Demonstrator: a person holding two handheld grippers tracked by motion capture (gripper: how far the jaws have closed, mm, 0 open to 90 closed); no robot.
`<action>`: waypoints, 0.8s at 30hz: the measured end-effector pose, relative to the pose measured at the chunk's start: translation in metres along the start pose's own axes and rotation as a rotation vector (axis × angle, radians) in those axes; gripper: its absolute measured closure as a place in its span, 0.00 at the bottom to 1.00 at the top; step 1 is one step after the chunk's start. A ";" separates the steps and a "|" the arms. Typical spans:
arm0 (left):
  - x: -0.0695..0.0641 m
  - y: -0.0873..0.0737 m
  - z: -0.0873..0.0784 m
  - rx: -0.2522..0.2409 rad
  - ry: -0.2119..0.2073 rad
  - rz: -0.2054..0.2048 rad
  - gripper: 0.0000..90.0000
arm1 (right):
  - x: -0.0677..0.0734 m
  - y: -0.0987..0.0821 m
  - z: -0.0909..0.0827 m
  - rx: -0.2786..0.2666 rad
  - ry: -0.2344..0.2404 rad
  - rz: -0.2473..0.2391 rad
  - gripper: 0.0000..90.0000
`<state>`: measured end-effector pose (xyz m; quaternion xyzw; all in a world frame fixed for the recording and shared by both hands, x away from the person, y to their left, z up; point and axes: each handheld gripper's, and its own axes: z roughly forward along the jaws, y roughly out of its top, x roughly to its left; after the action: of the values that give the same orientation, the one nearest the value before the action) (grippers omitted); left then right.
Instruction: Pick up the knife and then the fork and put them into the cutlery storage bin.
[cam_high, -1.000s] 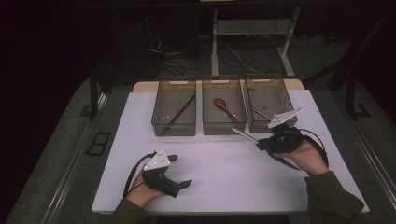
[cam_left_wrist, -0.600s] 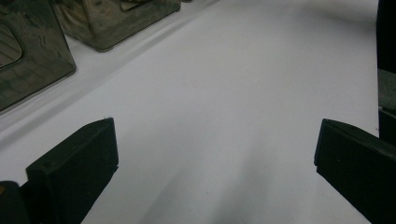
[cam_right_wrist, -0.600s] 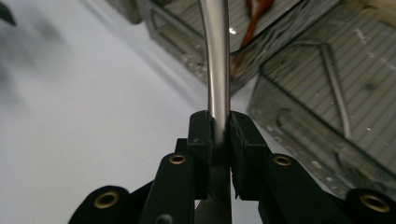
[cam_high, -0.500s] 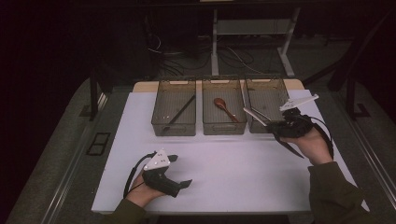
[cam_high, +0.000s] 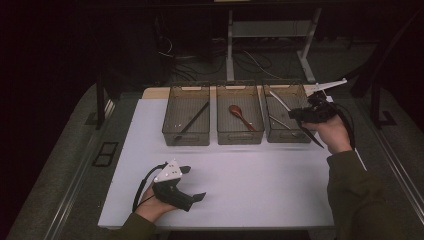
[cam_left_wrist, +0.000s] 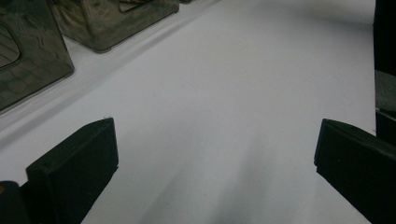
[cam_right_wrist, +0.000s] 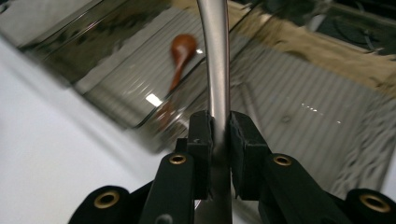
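Three smoky clear bins stand in a row at the far side of the white table (cam_high: 250, 175). The left bin (cam_high: 186, 142) holds a black stick-like utensil (cam_high: 193, 120). A brown wooden spoon (cam_high: 240, 116) (cam_right_wrist: 180, 50) lies in the middle bin (cam_high: 240, 140). My right gripper (cam_high: 295, 114) (cam_right_wrist: 219, 126) hangs over the right bin (cam_high: 289, 140), shut on the handle of a silver metal utensil (cam_high: 279, 101) (cam_right_wrist: 215, 56). Another metal piece (cam_high: 280, 123) lies in that bin. My left gripper (cam_high: 196, 183) (cam_left_wrist: 215, 154) rests on the table near the front edge, open with nothing between its jaws.
A dark floor with cables and a white metal stand (cam_high: 300, 35) lies beyond the table. Grey ledges run along both table sides. In the left gripper view, bin corners (cam_left_wrist: 32, 60) sit at the upper left.
My right gripper has carried the metal utensil up and toward the far right, from the table in front of the bins to over the right bin. The left gripper has stayed put.
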<state>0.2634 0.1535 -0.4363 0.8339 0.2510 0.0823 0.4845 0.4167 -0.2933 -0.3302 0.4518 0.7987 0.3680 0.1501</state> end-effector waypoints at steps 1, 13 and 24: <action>0.000 0.000 0.000 -0.004 0.000 -0.001 0.00 | -0.003 0.003 0.001 -0.003 -0.006 0.003 0.88; -0.002 0.000 0.001 -0.010 -0.014 -0.002 0.00 | -0.033 0.036 0.030 -0.059 -0.073 0.039 0.88; 0.000 0.000 -0.001 -0.016 -0.020 -0.007 0.00 | -0.047 0.035 0.070 0.033 -0.152 0.065 0.88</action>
<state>0.2633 0.1544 -0.4360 0.8300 0.2485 0.0741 0.4938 0.5040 -0.2898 -0.3575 0.5065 0.7758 0.3244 0.1907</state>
